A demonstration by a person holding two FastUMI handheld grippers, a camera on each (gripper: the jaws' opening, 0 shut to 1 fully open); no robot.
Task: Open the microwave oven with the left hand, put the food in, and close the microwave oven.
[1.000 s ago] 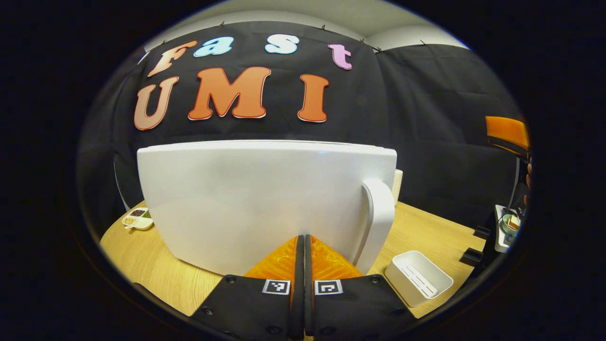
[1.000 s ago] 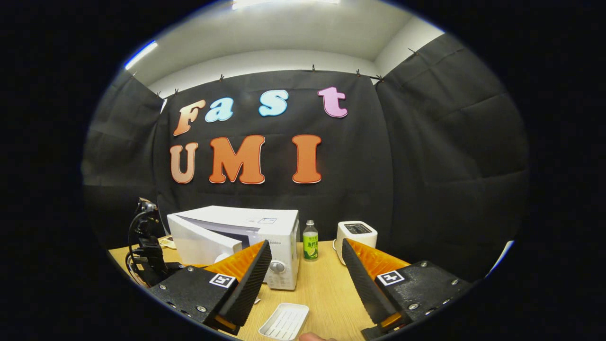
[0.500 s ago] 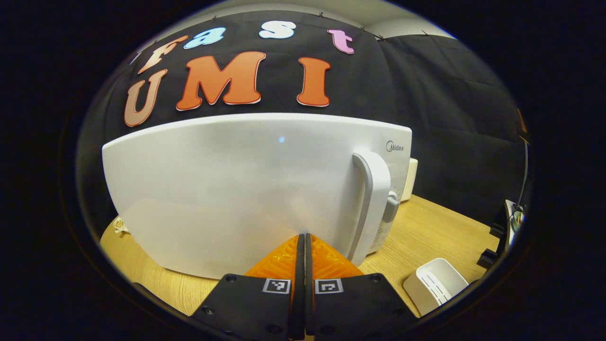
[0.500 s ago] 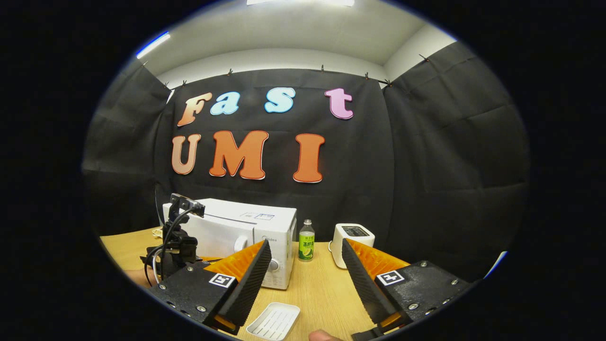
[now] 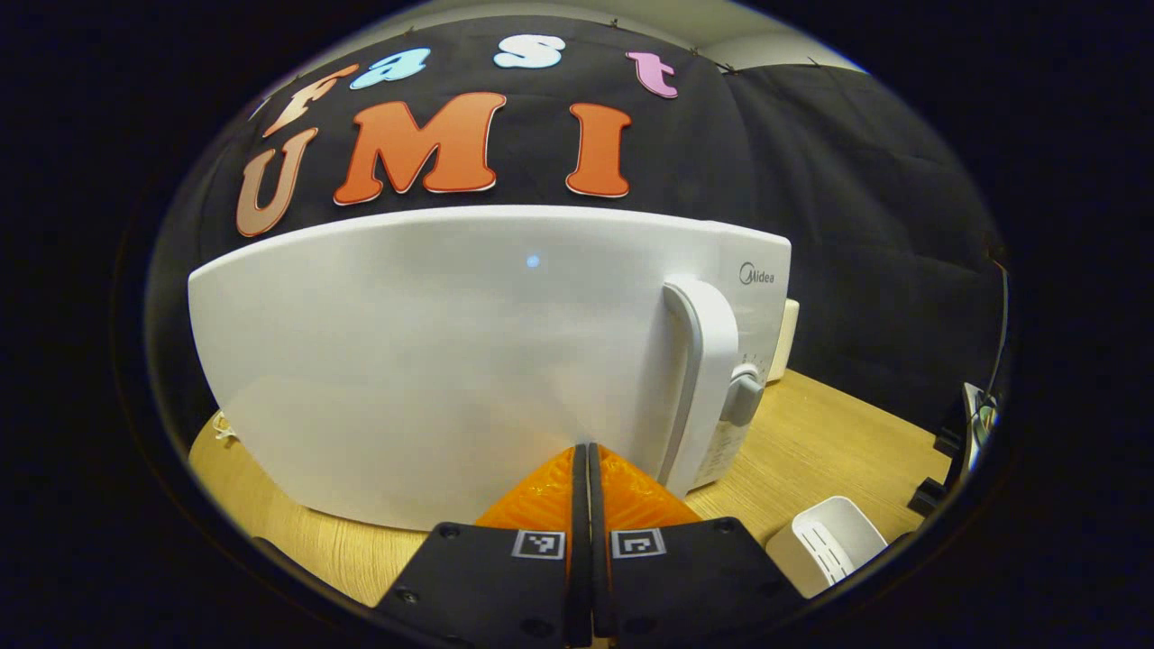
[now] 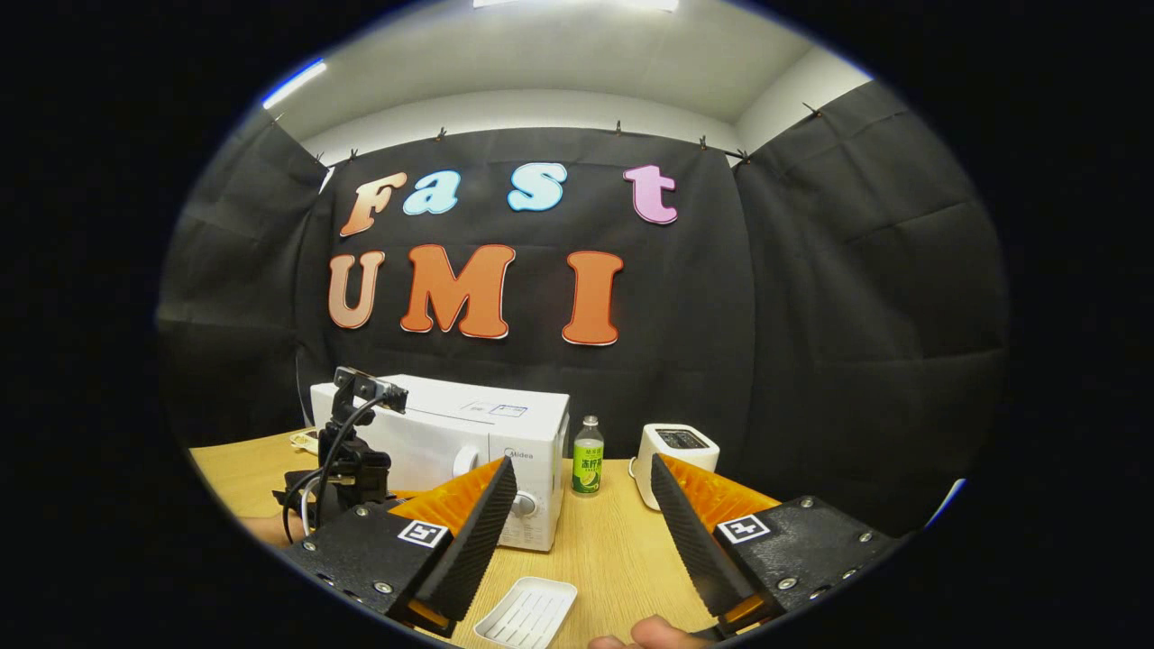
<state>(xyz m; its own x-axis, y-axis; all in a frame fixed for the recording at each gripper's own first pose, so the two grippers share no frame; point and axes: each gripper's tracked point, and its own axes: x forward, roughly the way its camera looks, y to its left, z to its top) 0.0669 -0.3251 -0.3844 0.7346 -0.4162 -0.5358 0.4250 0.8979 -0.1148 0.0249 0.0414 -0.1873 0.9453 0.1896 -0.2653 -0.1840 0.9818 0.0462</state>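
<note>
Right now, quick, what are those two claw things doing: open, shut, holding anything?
Left gripper: jaws shut, empty, at the boxy white microwave oven's door.
Right gripper: jaws wide open, holding nothing.

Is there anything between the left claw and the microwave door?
No, nothing visible. The left claw, shut with its fingers together, points straight at the white microwave door, with its tips right up against the panel, left of the door handle. The white tray sits off to the side.

The brand name "Midea" stands on the microwave oven (image 5: 755,274).
</note>
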